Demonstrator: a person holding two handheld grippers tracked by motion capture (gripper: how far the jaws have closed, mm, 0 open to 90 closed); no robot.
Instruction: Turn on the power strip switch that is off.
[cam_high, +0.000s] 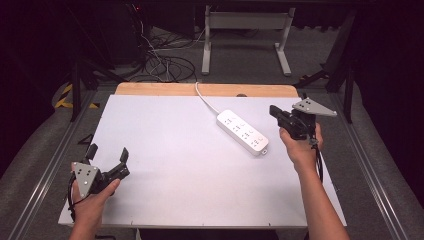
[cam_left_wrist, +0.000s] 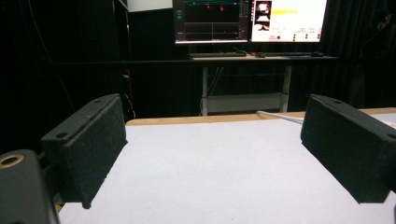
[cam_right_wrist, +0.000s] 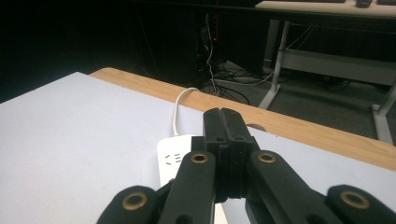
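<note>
A white power strip (cam_high: 242, 132) lies at an angle on the white table top (cam_high: 175, 155), right of centre, and its white cable (cam_high: 205, 99) runs off over the far wooden edge. My right gripper (cam_high: 274, 111) is shut with nothing in it, held just right of the strip; in the right gripper view its closed jaws hang over the strip's end (cam_right_wrist: 173, 161). My left gripper (cam_high: 107, 152) is open near the front left of the table, its black pads (cam_left_wrist: 88, 147) wide apart with bare table between them.
A wooden strip (cam_high: 205, 89) borders the table's far edge. Beyond it stand a white desk frame (cam_high: 245, 35) and tangled cables (cam_high: 160, 62) on the floor. Monitors (cam_left_wrist: 250, 18) glow on a desk far off. Metal rails (cam_high: 45, 165) run along both sides.
</note>
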